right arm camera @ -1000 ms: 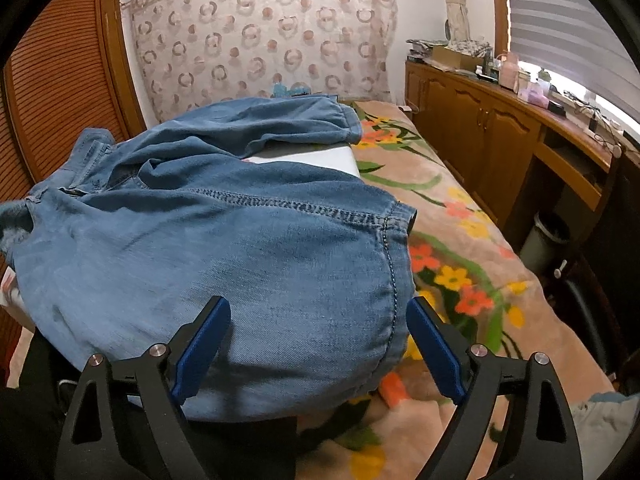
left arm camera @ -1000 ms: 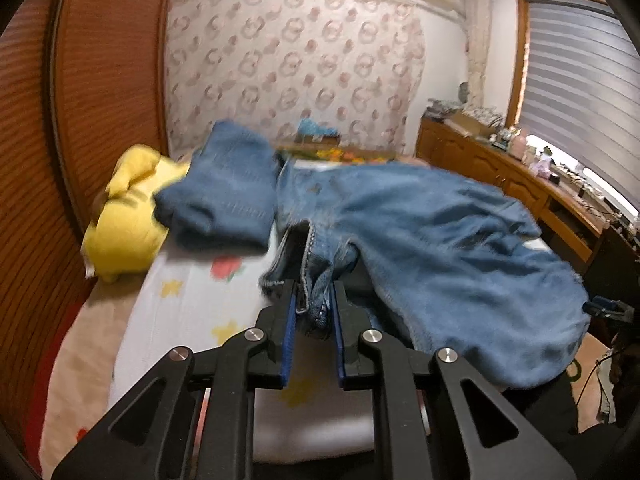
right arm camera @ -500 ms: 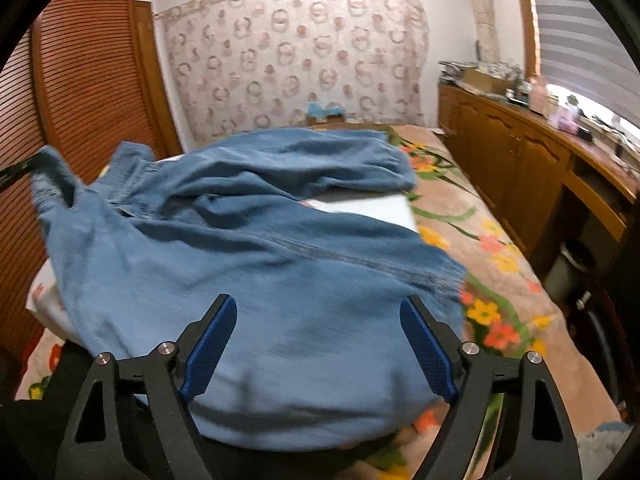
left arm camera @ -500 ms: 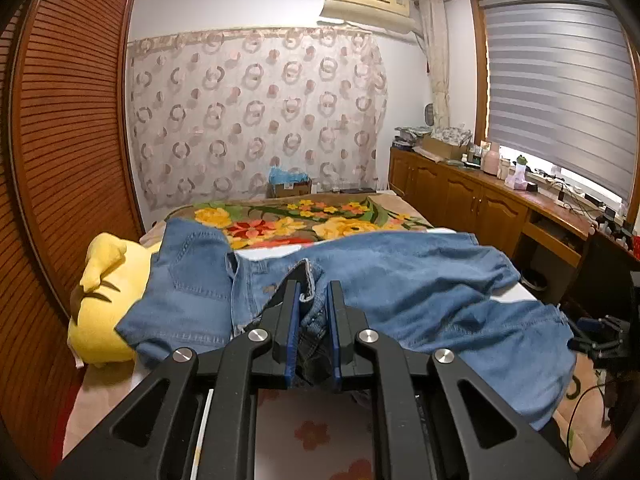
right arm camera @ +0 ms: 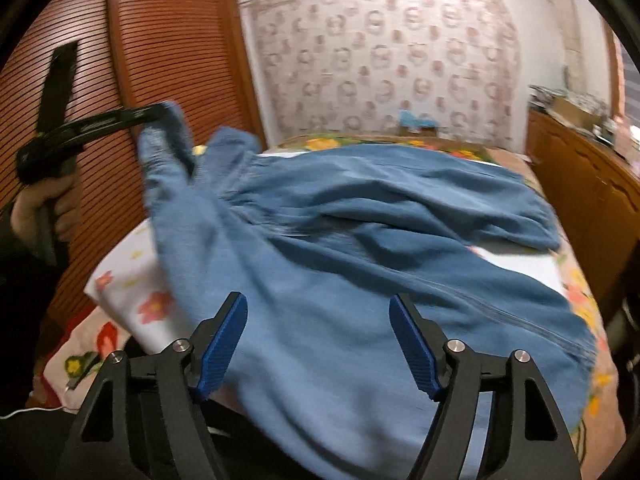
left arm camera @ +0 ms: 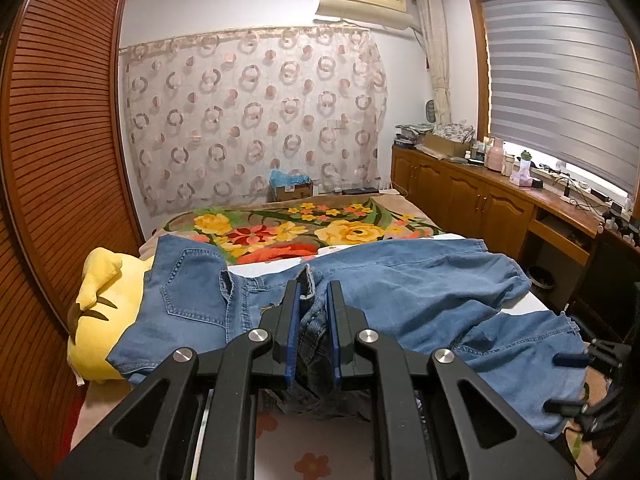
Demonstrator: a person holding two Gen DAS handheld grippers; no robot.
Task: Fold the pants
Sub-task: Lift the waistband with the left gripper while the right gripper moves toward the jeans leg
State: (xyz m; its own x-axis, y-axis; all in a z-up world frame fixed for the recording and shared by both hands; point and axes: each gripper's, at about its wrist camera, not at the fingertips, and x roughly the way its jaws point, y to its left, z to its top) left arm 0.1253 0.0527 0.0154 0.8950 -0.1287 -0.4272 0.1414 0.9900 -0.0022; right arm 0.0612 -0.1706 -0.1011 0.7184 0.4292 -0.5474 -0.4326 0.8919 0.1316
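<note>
The left hand-held gripper [left arm camera: 313, 320] is pinching a bunched fold of the blue denim pants [left arm camera: 420, 292], its two blue-lined fingers [left arm camera: 291, 332] pressing the waistband cloth between them and holding that part up off the bed [left arm camera: 280, 428]. In the right wrist view that same left hand-held gripper [right arm camera: 160, 114] is showing at the upper left, gripped by the person's hand [right arm camera: 44, 208], with the raised corner of the pants [right arm camera: 360, 248] hanging from its tip against the slatted wooden wardrobe doors [right arm camera: 160, 40].

The pants are lying spread across the near end of the bed, the seat with its back pocket [left arm camera: 192, 284] draping toward the left edge and overlapping a yellow plush pillow [left arm camera: 96, 312], while the two legs are running off toward the right edge. One leg is lying farther up the bed, the other is hanging over the near right corner.

The right hand-held gripper [right arm camera: 318, 344] is hovering over the near leg with its fingers [right arm camera: 222, 344] spread wide and nothing between them; denim is filling the gap below. This view is blurred.

Beyond the pants, a flowered blanket [left arm camera: 288, 232] is covering the far half of the bed, and a white sheet with small flowers [right arm camera: 132, 280] is showing at the near left corner.
</note>
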